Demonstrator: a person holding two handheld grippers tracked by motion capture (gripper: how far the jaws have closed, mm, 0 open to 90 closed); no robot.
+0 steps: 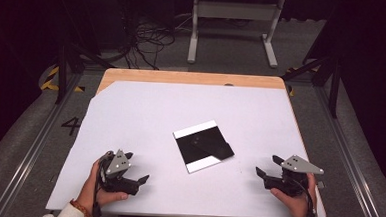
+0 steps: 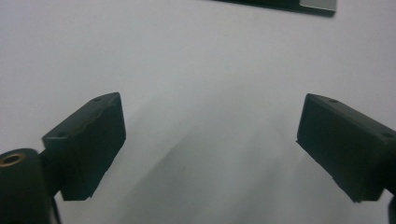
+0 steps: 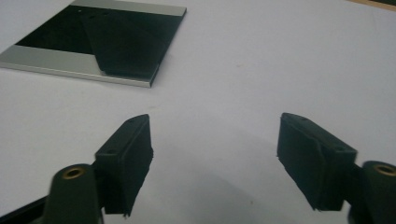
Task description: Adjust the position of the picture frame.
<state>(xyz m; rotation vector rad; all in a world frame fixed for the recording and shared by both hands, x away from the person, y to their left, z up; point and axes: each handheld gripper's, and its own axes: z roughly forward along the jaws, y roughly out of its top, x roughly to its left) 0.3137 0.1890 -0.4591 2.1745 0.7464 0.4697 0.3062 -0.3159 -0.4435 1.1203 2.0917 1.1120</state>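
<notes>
A flat black square plate [image 1: 203,146] with a silver strip at two opposite ends lies in the middle of the white table top [image 1: 181,108]. A darker matte black piece [image 1: 221,151] rests on its right part. My left gripper [image 1: 139,180] is held low near the front left of the table, open, with nothing between its jaws. My right gripper [image 1: 268,165] is at the front right, open and empty, pointing towards the plate. In the right gripper view the plate [image 3: 107,42] lies ahead of the gripper [image 3: 215,149], up and to the left. In the left gripper view the gripper [image 2: 210,135] faces bare white surface, and the plate's edge [image 2: 299,4] shows at the top.
A strip of wooden table [image 1: 192,78] shows along the far edge of the white sheet. Beyond it on the floor are a tangle of cables [image 1: 149,41] and a grey metal stand [image 1: 233,25]. Dark frame legs [image 1: 333,76] stand at both sides.
</notes>
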